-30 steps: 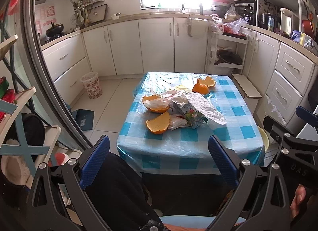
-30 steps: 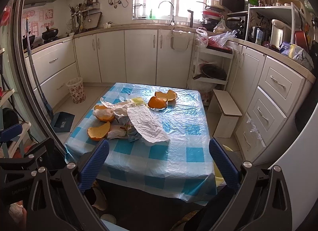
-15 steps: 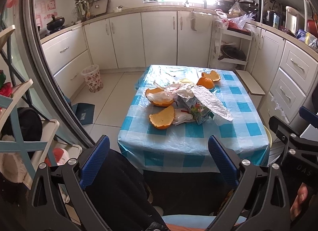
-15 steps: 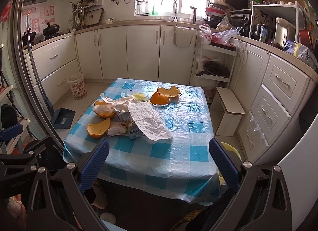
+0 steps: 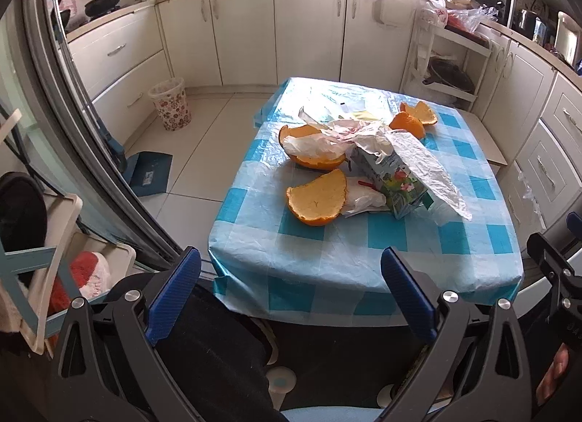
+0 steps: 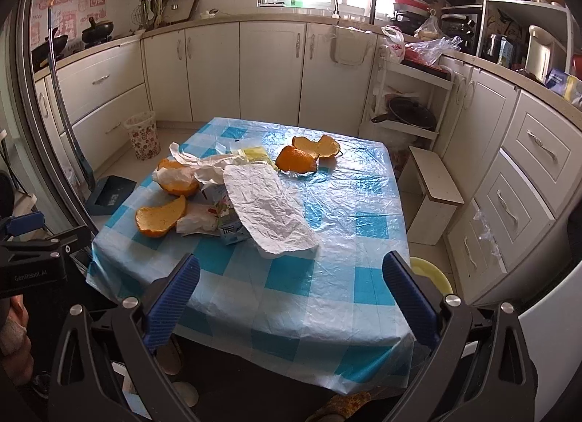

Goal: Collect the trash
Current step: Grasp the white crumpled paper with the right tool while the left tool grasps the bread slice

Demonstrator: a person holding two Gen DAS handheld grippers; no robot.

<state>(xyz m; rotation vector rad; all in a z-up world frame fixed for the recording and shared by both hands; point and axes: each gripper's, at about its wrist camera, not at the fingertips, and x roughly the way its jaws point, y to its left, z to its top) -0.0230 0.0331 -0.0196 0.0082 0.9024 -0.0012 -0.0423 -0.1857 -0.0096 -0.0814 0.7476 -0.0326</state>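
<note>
Trash lies on a table with a blue checked cloth [image 5: 363, 258] [image 6: 291, 294]: several orange peel pieces [image 5: 316, 200] [image 6: 160, 218], crumpled white paper [image 5: 422, 164] [image 6: 269, 207], a drink carton [image 5: 396, 185] [image 6: 225, 218], and more peel at the far side [image 5: 414, 118] [image 6: 298, 160]. My left gripper [image 5: 291, 294] is open and empty, short of the table's near edge. My right gripper [image 6: 291, 298] is open and empty, above the near edge.
A patterned waste bin [image 5: 170, 104] [image 6: 142, 135] stands on the floor at the left by the cabinets, with a blue dustpan [image 5: 149, 175] near it. A white stool [image 6: 433, 196] and a yellow basin [image 6: 433, 273] are right of the table. Cabinets line the walls.
Both grippers have moved forward toward the table, so the trash looks larger and nearer. Both stay open and empty.
</note>
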